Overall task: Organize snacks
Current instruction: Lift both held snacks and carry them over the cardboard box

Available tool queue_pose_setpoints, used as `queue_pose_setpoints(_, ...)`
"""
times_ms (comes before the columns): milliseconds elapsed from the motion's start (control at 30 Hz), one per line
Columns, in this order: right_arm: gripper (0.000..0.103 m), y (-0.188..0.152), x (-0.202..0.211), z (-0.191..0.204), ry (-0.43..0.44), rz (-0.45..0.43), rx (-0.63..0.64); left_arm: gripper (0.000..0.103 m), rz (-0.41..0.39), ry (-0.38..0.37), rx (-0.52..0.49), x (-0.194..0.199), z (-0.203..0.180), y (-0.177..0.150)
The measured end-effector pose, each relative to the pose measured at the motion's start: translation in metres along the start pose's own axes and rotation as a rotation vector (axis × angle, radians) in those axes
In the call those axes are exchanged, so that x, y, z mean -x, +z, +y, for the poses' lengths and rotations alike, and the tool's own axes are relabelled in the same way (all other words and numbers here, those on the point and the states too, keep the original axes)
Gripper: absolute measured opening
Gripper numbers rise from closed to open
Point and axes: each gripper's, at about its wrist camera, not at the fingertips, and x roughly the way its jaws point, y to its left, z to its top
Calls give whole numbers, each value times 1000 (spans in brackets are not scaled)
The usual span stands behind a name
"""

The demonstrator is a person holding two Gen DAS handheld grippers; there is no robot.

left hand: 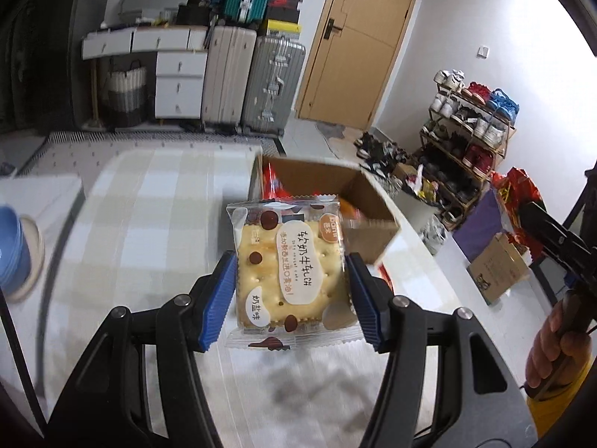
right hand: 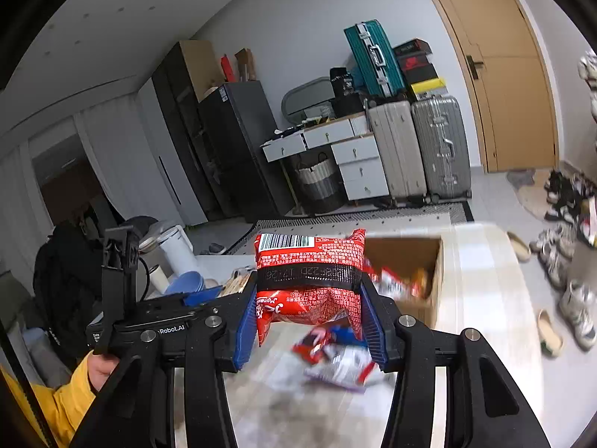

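Observation:
My left gripper is shut on a clear-wrapped cracker packet with brown dots, held above the checked tablecloth just short of an open cardboard box that holds red snack packs. My right gripper is shut on a red snack bag, barcode side up, held above the table. The same box shows beyond it to the right with snacks inside. The right gripper with its red bag also shows in the left wrist view at far right.
Loose snack packets lie on the table under the right gripper. Blue bowls stand at the table's left. A shoe rack, suitcases and a door stand beyond the table.

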Motion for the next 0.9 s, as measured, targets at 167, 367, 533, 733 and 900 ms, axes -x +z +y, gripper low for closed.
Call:
queue_pose_setpoints(167, 49, 38, -25, -3, -2, 2, 38, 56, -67, 33, -34, -15, -9, 49)
queue_pose_setpoints(367, 49, 80, -62, -28, -12, 22, -21, 56, -78, 37, -29, -61, -4, 94)
queue_pose_setpoints(533, 49, 95, -92, -45, -36, 52, -21, 56, -41, 17, -24, -106, -3, 120)
queue_pose_setpoints(733, 49, 110, -126, -58, -54, 84, 15, 56, -11, 57, -65, -147, -14, 145)
queue_pose_setpoints(900, 49, 113, -152, -79, -72, 114, -7, 56, 6, 45, -77, -168, -20, 160)
